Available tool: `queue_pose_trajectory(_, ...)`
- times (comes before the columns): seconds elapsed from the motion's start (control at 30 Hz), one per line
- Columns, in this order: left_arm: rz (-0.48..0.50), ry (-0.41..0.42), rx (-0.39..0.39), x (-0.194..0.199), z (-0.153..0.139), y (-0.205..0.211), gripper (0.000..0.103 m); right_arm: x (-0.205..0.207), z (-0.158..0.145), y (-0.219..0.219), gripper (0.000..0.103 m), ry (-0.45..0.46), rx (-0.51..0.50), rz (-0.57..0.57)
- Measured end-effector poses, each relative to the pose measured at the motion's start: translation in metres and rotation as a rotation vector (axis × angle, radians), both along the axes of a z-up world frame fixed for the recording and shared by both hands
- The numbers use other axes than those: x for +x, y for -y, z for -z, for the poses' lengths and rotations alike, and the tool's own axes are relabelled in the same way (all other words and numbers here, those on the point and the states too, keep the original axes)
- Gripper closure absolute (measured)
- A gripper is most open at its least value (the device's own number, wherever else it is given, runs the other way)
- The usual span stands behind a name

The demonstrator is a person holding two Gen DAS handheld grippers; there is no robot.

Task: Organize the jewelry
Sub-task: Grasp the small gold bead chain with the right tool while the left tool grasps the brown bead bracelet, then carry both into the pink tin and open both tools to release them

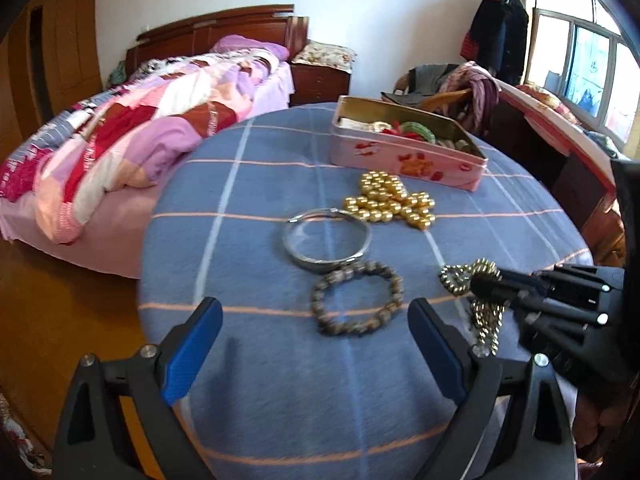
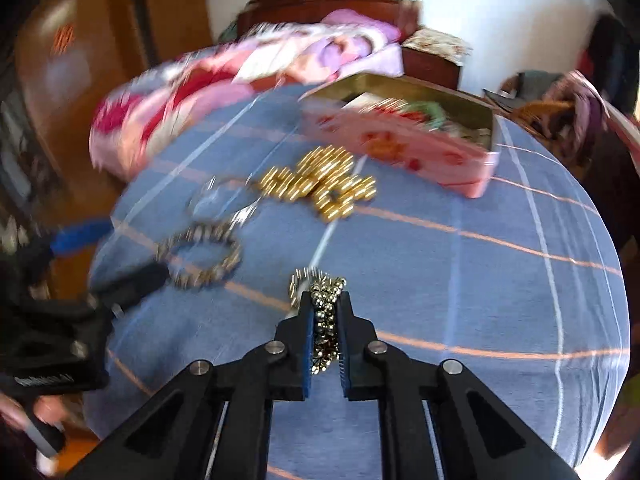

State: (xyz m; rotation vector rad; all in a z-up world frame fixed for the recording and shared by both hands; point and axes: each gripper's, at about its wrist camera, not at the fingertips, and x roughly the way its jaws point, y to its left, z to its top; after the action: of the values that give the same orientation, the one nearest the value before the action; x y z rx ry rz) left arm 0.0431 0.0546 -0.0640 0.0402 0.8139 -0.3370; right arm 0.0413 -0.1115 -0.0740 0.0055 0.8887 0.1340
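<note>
My right gripper [image 2: 325, 300] is shut on a gold chain [image 2: 325, 320]; in the left wrist view that gripper [image 1: 486, 284] holds the chain [image 1: 486, 320] just above the blue checked cloth [image 1: 260, 380]. My left gripper [image 1: 316, 320] is open and empty, with a brown bead bracelet [image 1: 357, 300] between its fingertips. A silver bangle [image 1: 326, 242] lies beyond the bracelet. A gold bead necklace [image 1: 390, 202] lies in a heap farther back. An open pink tin [image 1: 404, 158] with jewelry inside stands at the back.
The round table's edge drops off to the left toward a wooden floor [image 1: 60, 320]. A bed [image 1: 140, 140] with a pink quilt stands to the left. A chair [image 1: 460, 88] draped with clothes is behind the tin.
</note>
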Motion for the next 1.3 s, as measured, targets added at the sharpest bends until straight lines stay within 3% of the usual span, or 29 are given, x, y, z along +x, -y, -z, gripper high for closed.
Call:
queue_pose_trajectory(0.13,0.025,-0.068,-0.038,0.013,0.006,0.015,0.007,-0.001,-0.021,0.030,0.094,0.084,0.073,0.094)
queue_pose_trajectory(0.3,-0.013,-0.134,0.003,0.027,0.018,0.030,0.009,-0.001,-0.025,0.048,0.094,0.113,0.095,0.129)
queue_pose_trajectory(0.4,-0.042,-0.104,0.055,0.025,0.019,0.031,0.036,-0.002,-0.021,0.055,0.094,0.101,0.116,0.141)
queue_pose_trajectory(0.5,-0.033,-0.092,0.078,0.024,0.018,0.033,0.045,0.000,-0.014,0.056,0.094,0.088,0.122,0.143)
queue_pose_trajectory(0.57,-0.021,-0.082,0.070,0.023,0.017,0.033,0.060,-0.001,-0.007,0.054,0.094,0.078,0.122,0.139)
queue_pose_trajectory(0.63,-0.012,-0.077,0.059,0.022,0.016,0.031,0.082,-0.001,0.000,0.050,0.094,0.066,0.105,0.132)
queue_pose_trajectory(0.8,0.003,-0.108,-0.081,0.019,0.017,0.015,0.087,-0.003,0.005,0.044,0.094,0.063,0.079,0.112)
queue_pose_trajectory(0.87,0.007,-0.086,-0.102,0.014,0.014,0.013,0.095,-0.004,0.006,0.045,0.094,0.064,0.084,0.111)
queue_pose_trajectory(1.0,0.033,-0.050,-0.140,0.004,0.003,0.013,0.095,-0.007,0.004,0.048,0.094,0.079,0.112,0.106)
queue_pose_trajectory(1.1,0.036,-0.029,-0.104,0.002,-0.001,0.017,0.094,-0.009,0.002,0.048,0.094,0.094,0.122,0.093)
queue_pose_trajectory(1.2,0.051,-0.061,-0.116,0.004,0.000,0.017,0.092,-0.009,0.003,0.049,0.094,0.088,0.123,0.095)
queue_pose_trajectory(1.27,0.052,-0.082,-0.112,0.005,0.003,0.017,0.075,-0.008,0.003,0.049,0.094,0.085,0.126,0.099)
queue_pose_trajectory(1.3,0.045,-0.085,-0.091,0.006,0.006,0.019,0.061,-0.008,0.003,0.049,0.094,0.085,0.126,0.099)
